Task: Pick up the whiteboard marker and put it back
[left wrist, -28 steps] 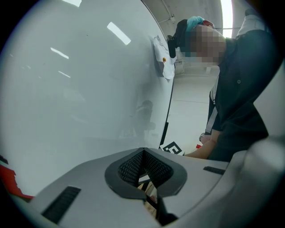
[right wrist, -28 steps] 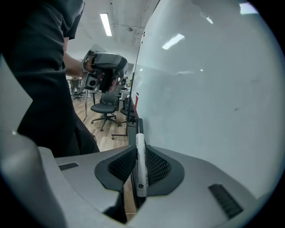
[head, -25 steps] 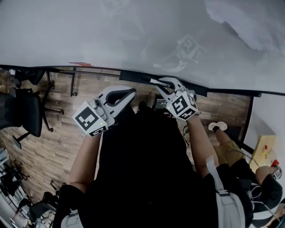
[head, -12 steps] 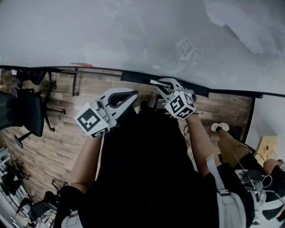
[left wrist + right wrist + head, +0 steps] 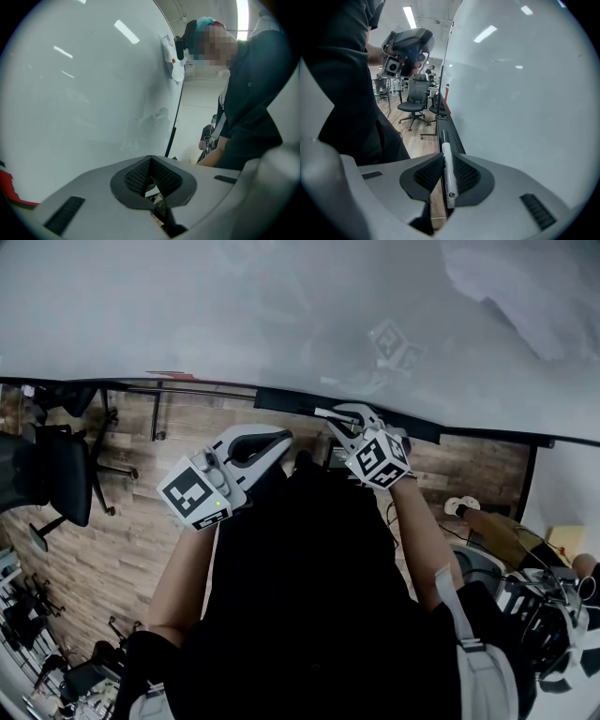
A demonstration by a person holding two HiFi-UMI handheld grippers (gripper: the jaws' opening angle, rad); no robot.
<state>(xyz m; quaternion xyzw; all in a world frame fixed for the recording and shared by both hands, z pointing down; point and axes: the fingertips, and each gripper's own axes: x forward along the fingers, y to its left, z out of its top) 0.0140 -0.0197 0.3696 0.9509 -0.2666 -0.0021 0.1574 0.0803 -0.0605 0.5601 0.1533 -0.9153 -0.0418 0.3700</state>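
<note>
Whiteboard marker point(image 5: 449, 176) sits pinched lengthwise between your right gripper's point(image 5: 446, 161) 2 jaws, its white barrel lined up with the dark tray point(image 5: 451, 129) under the whiteboard point(image 5: 515, 93). Your left gripper point(image 5: 151, 164) is pressed together on nothing, near the board.

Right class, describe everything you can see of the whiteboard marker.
The whiteboard marker is a slim white barrel with small dark print near its close end. It is clamped between the jaws of the right gripper, pointing away along the black tray under the whiteboard. Whether it touches the tray is unclear.
</note>
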